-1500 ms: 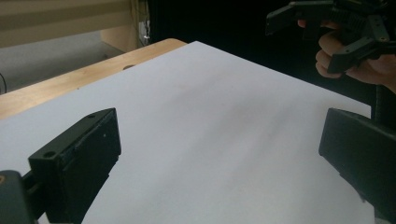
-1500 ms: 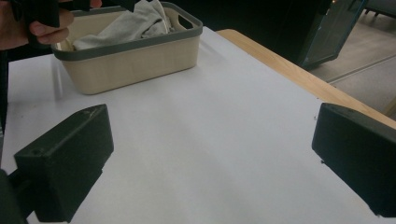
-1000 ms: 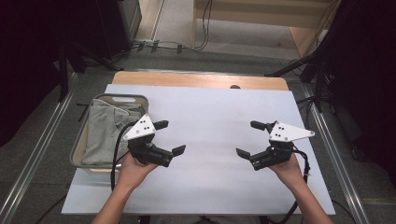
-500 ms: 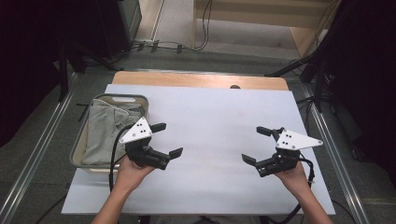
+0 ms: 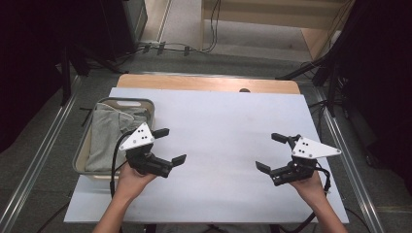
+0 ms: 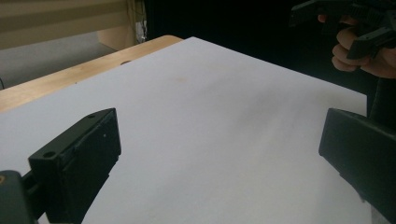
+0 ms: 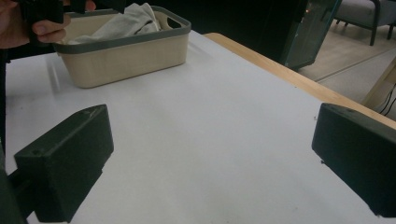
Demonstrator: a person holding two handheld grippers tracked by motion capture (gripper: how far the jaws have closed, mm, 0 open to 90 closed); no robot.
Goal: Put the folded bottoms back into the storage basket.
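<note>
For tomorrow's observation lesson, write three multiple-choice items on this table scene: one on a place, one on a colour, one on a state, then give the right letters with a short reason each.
1. Where is the basket?
A. at the table's left edge
B. at the table's centre
C. at the far right corner

2. What colour is the cloth in it?
A. red
B. grey
C. black

3. How are the left gripper and right gripper?
A. both shut
B. one holds the cloth
C. both open

Answers: 1 A, it sits beside the left hand; 2 B, grey folds show; 3 C, jaws stand apart, nothing between.
</note>
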